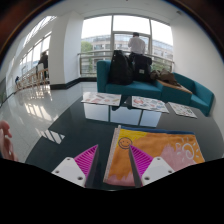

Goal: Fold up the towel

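An orange and yellow towel (pixel 165 152) with pink patterns and a smiley face lies flat on the dark table (pixel 65 128). My gripper (pixel 113 165) is open, low over the table at the towel's near left end. The towel's left edge strip runs between the fingers, with the left pad (pixel 86 158) off the towel over bare table and the right pad (pixel 141 160) over the cloth. The fingers do not press on the towel. Its near edge is hidden below the fingers.
Three printed sheets (pixel 100 98) (pixel 148 102) (pixel 183 109) lie across the table's far side. Beyond stands a teal sofa (pixel 195 93) with a black bag (pixel 120 68). A person (pixel 137 45) stands by the window. A hand (pixel 6 135) shows at the table's left.
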Tool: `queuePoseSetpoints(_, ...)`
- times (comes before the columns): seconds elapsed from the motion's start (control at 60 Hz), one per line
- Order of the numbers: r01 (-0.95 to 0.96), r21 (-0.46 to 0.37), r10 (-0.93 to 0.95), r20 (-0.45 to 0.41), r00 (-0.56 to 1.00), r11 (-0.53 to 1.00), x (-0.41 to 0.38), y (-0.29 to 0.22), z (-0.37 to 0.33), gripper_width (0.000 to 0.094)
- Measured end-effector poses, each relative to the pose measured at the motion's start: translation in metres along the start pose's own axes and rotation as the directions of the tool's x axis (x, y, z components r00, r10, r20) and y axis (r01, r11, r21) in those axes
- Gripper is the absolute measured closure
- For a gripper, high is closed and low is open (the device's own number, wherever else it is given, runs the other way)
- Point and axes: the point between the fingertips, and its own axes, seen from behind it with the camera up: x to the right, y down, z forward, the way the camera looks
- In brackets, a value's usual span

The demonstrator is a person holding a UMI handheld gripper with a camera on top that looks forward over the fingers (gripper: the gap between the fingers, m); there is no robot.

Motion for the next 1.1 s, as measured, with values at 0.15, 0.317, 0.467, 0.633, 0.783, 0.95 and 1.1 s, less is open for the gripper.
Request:
queuePoseSetpoints(0.15,0.019,-0.060,-0.021,-0.027,0.999,0.998,0.015,0.006,0.030,0.0561)
queuePoseSetpoints(0.317,0.055,-0.077,-0.059,-0.048,0.997,0.996,0.007,0.010,0.033,0.0756)
queuePoseSetpoints(0.467,0.079,-0.116,-0.087,-0.068,0.994,0.990,0.011,0.012,0.032,0.0908)
queuePoseSetpoints(0.633,-0.036,-0.121,0.037,0.012,0.999,0.992,0.007,0.003,0.023,0.0923)
queuePoseSetpoints(0.783,-0.095,0.000,0.095,0.030,0.995,0.995,0.053,-0.050,-0.018,0.0923)
queuePoseSetpoints(0.95,-0.128,0.051,0.131,-0.059,0.990,0.990,0.159,-0.068,-0.041,0.0918)
queuePoseSetpoints(1.1,-0.146,-0.005,0.142,-0.180,0.973,0.989,0.257,-0.022,-0.030,0.0919)
